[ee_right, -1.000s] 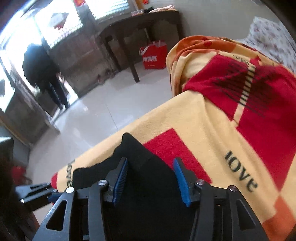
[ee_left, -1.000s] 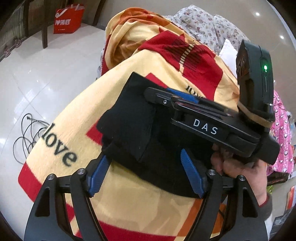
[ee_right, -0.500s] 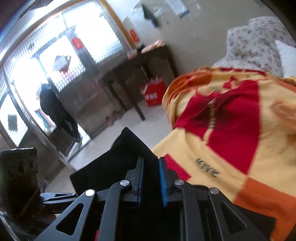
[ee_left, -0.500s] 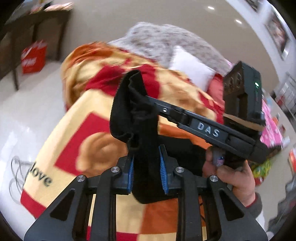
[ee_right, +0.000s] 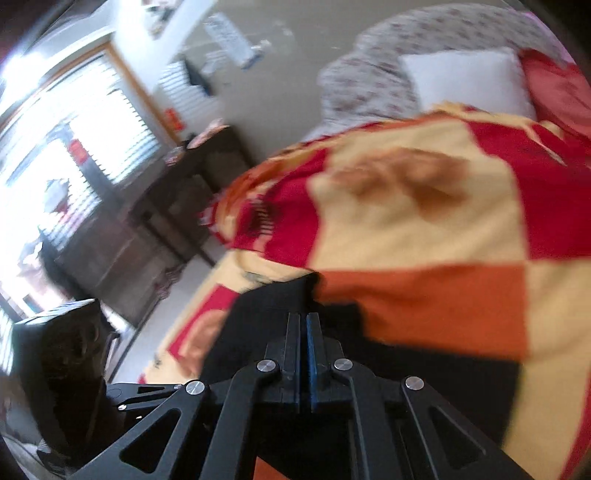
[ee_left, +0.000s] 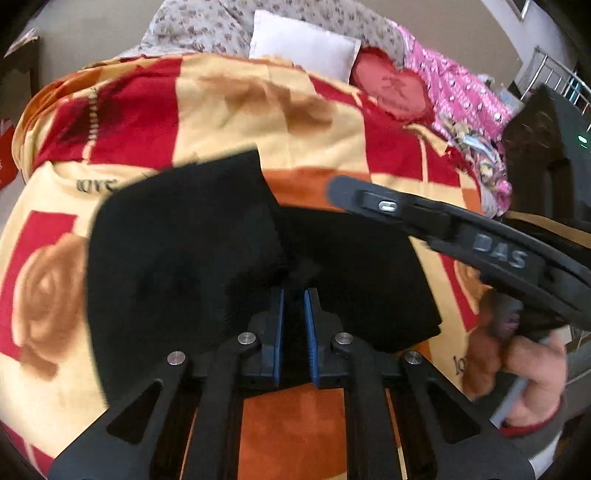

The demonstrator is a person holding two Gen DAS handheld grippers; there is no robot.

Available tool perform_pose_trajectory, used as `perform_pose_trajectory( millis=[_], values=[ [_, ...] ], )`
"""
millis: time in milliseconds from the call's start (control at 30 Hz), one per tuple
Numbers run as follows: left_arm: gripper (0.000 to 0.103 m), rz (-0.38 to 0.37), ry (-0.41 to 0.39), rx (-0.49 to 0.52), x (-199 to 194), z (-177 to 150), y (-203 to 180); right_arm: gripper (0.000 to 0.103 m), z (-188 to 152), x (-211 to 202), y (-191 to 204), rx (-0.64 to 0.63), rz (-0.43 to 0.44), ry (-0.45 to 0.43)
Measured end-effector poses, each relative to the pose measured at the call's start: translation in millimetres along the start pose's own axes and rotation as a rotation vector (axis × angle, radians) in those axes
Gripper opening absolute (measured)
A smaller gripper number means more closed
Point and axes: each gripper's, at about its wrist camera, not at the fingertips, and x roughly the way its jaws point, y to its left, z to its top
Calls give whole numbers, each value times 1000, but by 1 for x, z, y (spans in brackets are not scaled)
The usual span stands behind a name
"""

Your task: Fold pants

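Observation:
The black pants [ee_left: 192, 258] lie folded on a yellow, red and orange blanket [ee_left: 236, 107]. My left gripper [ee_left: 293, 299] is shut on the near edge of the black cloth and carries a flap of it over the pile. My right gripper [ee_right: 303, 321] is shut on the pants [ee_right: 266, 314] too, at their other edge. It also shows in the left wrist view [ee_left: 388, 205], reaching in from the right above the cloth. The blanket [ee_right: 424, 229] fills the right wrist view ahead.
A white pillow [ee_left: 303, 44], a floral quilt [ee_left: 207, 26] and pink bedding [ee_left: 458, 92] lie at the far end of the bed. In the right wrist view a dark wooden table [ee_right: 199, 166] and bright windows [ee_right: 74, 155] stand beyond the bed's left edge.
Both grippers went from open to shut on the pants, lifted the cloth, and have swung it forward over the bed. The views now face the pillows.

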Motion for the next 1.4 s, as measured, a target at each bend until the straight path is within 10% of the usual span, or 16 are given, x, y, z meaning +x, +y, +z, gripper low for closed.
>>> perform_pose_trajectory(
  millis=[167, 300, 467, 600, 1033, 1400],
  values=[
    [10, -3, 6, 37, 1, -4, -14, 8, -6, -16, -31, 85, -80, -19],
    [10, 16, 37, 89, 4, -10, -25, 44, -6, -17, -37, 159, -15, -30],
    [12, -9, 28, 73, -26, -8, -11, 46, -6, -14, -29, 173, 19, -20],
    [49, 23, -48, 43, -62, -2, 17, 51, -5, -6, -18, 184, 74, -19],
    [49, 157, 7, -63, -33, -15, 80, 66, 0, 56, 11, 157, 93, 80],
    [49, 121, 19, -140, -36, -17, 98, 35, -7, 72, 58, -76, 24, 79]
  ],
)
